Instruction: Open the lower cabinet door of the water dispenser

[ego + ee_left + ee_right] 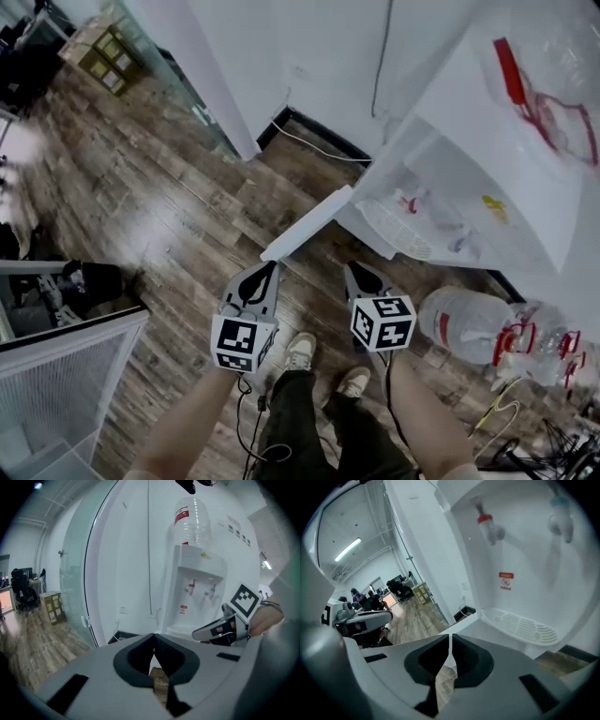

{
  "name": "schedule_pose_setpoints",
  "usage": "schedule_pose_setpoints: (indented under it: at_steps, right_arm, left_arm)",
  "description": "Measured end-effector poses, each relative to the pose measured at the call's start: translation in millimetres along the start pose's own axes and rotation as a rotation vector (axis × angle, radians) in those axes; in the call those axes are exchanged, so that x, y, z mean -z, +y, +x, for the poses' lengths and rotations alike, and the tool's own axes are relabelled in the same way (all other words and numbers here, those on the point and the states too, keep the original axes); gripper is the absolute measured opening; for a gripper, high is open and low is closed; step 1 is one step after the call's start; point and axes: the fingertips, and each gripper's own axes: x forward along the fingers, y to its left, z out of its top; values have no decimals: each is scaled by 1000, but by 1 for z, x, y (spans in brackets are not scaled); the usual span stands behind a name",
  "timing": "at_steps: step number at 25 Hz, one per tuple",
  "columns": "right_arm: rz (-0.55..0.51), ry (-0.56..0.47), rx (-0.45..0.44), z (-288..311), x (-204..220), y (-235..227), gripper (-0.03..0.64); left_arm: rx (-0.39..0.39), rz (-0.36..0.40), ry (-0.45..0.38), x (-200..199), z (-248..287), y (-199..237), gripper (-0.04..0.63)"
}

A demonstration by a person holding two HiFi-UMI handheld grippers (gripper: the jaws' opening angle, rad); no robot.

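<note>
Wood floor [169,216]; open cabinet door [309,223] just ahead of left tool [270,268] and right tool [352,270], both pinched together

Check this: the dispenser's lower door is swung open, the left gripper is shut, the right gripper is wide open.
Wrong on the right gripper: its jaws are together, empty, in the right gripper view. The rest stands: lower door open, left gripper shut.
</note>
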Motion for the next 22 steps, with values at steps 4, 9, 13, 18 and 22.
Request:
schedule_pose_setpoints:
  at_steps: [4,9,13,18,22]
  right_arm:
    - [-17,-42,29,-54,-17,-11,8]
    - [-12,-94,48,-117,-35,-16,6]
    - [-11,-131,64,-170,-51,-15,6]
    - [-37,-184,65,-230,-74,-13,6]
    - [-86,-209,62,-277,-93,-3,6]
  left_arm:
    - [18,43,-14,-34,-6,-28,6]
    - [65,84,-11,-66,-17,-67,6]
    - [104,111,-33,-97,-31,-100,6]
    - [178,151,-52,-136,-50,-147,6]
    - [219,181,-95,-174,-67,-179,6]
